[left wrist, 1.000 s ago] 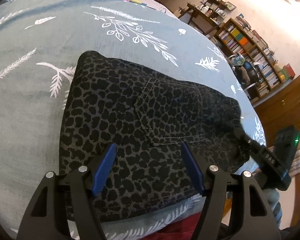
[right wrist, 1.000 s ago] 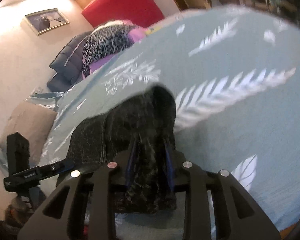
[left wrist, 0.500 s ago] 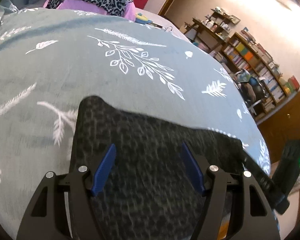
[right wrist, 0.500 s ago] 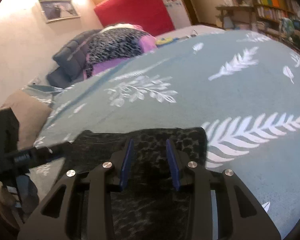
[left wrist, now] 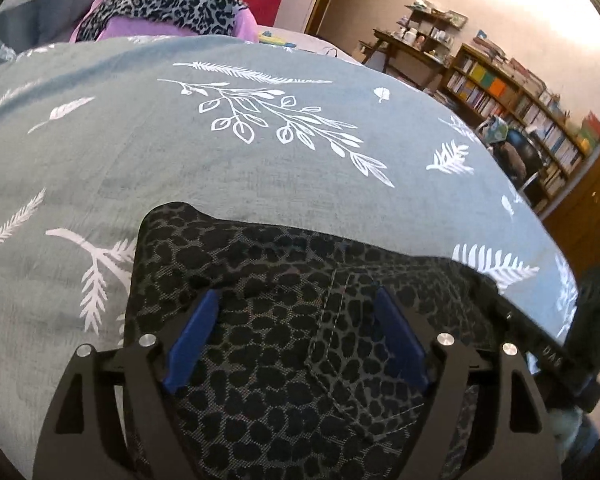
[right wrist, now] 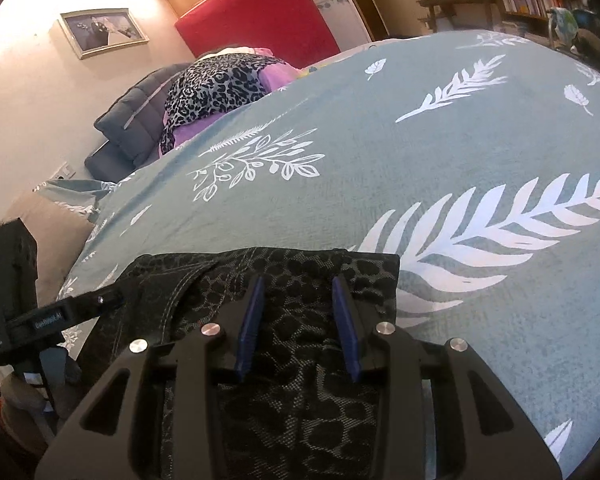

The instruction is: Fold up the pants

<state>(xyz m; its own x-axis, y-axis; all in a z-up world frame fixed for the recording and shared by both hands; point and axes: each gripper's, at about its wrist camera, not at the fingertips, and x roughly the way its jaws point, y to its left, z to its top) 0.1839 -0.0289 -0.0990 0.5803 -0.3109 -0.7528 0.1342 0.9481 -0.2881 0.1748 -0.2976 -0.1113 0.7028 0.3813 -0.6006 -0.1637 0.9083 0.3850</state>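
A: How many garments and grippers appear?
B: One pair of pants (left wrist: 284, 360); two grippers, left (left wrist: 296, 316) and right (right wrist: 298, 300), each with two blue fingers (left wrist: 192, 340).
A: And beyond them?
B: One bedspread (left wrist: 180, 168), one picture (right wrist: 102, 32), one red panel (right wrist: 260, 12).
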